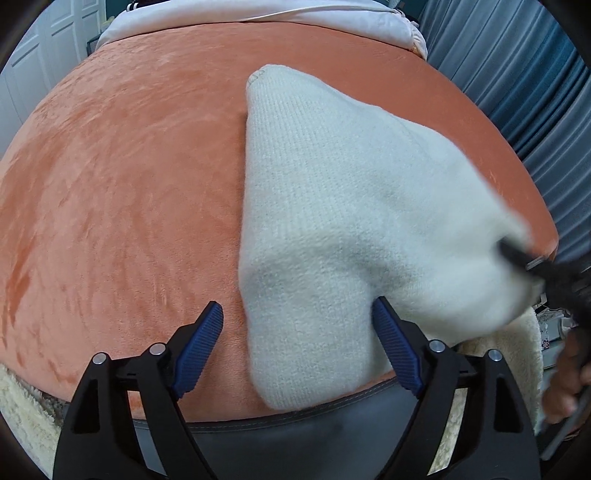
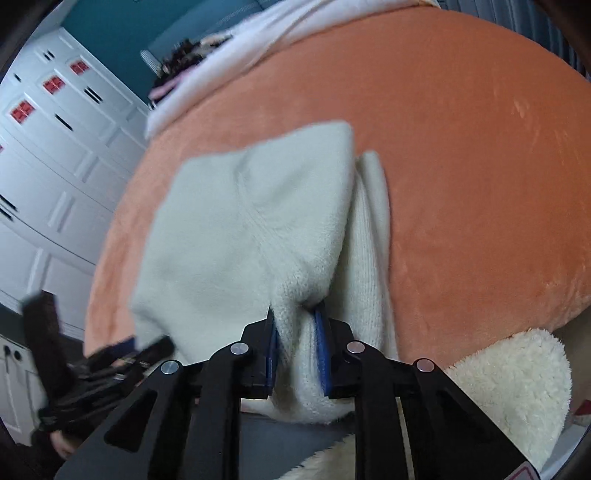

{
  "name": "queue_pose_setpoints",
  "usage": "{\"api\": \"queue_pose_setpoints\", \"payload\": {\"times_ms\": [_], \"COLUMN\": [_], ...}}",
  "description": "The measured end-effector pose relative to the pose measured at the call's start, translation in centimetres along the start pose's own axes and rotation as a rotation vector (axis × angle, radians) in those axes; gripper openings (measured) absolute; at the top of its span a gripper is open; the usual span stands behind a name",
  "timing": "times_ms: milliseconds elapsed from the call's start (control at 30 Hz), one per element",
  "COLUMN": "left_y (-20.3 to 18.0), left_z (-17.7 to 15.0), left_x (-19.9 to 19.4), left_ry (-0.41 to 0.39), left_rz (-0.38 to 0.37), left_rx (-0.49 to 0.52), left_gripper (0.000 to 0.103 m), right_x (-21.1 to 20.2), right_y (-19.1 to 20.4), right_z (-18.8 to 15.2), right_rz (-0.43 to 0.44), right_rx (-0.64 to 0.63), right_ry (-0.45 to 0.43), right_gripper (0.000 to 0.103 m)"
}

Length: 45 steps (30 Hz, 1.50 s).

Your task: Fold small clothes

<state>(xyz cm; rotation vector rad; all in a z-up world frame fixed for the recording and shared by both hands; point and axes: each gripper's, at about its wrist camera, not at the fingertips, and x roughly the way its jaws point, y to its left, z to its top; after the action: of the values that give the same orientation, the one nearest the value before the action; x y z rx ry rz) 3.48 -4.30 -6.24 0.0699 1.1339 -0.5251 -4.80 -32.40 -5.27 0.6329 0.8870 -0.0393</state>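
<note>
A white knitted garment [image 1: 332,206] lies on the orange plush bed cover [image 1: 129,184]. My left gripper [image 1: 297,306] is open over the garment's near corner. The cloth sits between its blue pads [image 1: 199,347]; the left pad stands clear of it. My right gripper [image 2: 295,312] is shut on a bunched edge of the garment [image 2: 240,229], lifting that side so it drapes toward me. In the left wrist view the right gripper [image 1: 517,254] shows as a blurred dark shape at the cloth's right edge. The left gripper [image 2: 122,354] appears blurred at the lower left of the right wrist view.
The bed's dark grey front edge [image 1: 295,435] runs just below the garment. A fluffy cream throw [image 2: 517,387] hangs at the near right corner. White bedding [image 1: 258,14] lies at the far end. White cabinet doors [image 2: 55,166] stand to the left, blue-grey curtains [image 1: 535,92] to the right.
</note>
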Motion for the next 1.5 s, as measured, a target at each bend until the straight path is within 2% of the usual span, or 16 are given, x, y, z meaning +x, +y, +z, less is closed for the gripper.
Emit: {"api": "queue_pose_setpoints", "payload": {"times_ms": [33,100,167,200,300,400,467,500,533,700,833,1033,1267,1367,1433,1500], "left_y": [0.2,0.2,-0.2,-0.3,-0.4,-0.8,-1.1,-1.2,-1.4,-0.9,-0.1,-0.2,-0.1,-0.1,0.0,0.3], "left_z": [-0.1,-0.2,-0.3,-0.4,0.0,0.7,1.8,2.4,3.0,6.8,8.2,8.2,8.7,9.0,9.2,9.2], "left_x": [0.0,0.4,1.6,2.0,1.1,-1.5,-3.0,-3.4,-3.6,-0.9,2.3,4.5,6.0,6.1,5.7,4.8], "left_ry": [0.000,0.007,0.033,0.048,0.042,-0.005,-0.045,-0.063,-0.076,-0.045,0.026,0.044,0.068,0.070,0.072,0.072], "left_rz": [-0.017,-0.022,0.006,0.006,0.006,-0.028,-0.057,-0.063,-0.071,-0.077,-0.058,-0.091,-0.148,-0.158,-0.164,-0.179], "left_rx": [-0.009,-0.018,0.009,0.010,-0.007,-0.015,-0.029,-0.036,-0.044,-0.134,-0.210,-0.220,-0.245,-0.239,-0.234,-0.237], "left_gripper": [0.083,0.083,0.083,0.083,0.083,0.081,0.084,0.088,0.091,0.093,0.094,0.098,0.098,0.098,0.087,0.074], "right_x": [-1.7,-2.2,2.1,3.7,2.6,1.3,-0.6,-1.1,-1.4,0.5,4.8,8.4,9.2,9.5,9.6,9.0], "right_y": [0.3,0.0,-2.1,-3.1,-3.3,-2.0,-1.2,-1.1,-1.2,-3.1,-4.1,-5.2,-5.6,-5.2,-4.7,-4.1], "right_z": [0.3,0.1,-1.4,-2.2,-1.2,-0.2,0.7,1.2,1.8,4.7,5.4,4.9,5.1,5.3,5.4,5.4], "right_rz": [0.018,-0.002,-0.116,-0.128,-0.074,-0.081,-0.083,-0.081,-0.085,-0.106,-0.118,-0.035,0.017,0.013,0.031,0.041], "right_rx": [-0.004,-0.002,0.004,0.022,0.088,0.085,0.073,0.075,0.080,0.101,0.114,0.184,0.196,0.189,0.193,0.219], "right_ry": [-0.045,-0.045,0.090,0.131,0.129,0.102,0.023,-0.008,-0.035,-0.008,0.086,0.130,0.142,0.135,0.134,0.123], "right_gripper": [0.013,0.013,0.011,0.011,0.014,0.024,0.042,0.060,0.065,0.069,0.070,0.081,0.081,0.075,0.053,0.039]}}
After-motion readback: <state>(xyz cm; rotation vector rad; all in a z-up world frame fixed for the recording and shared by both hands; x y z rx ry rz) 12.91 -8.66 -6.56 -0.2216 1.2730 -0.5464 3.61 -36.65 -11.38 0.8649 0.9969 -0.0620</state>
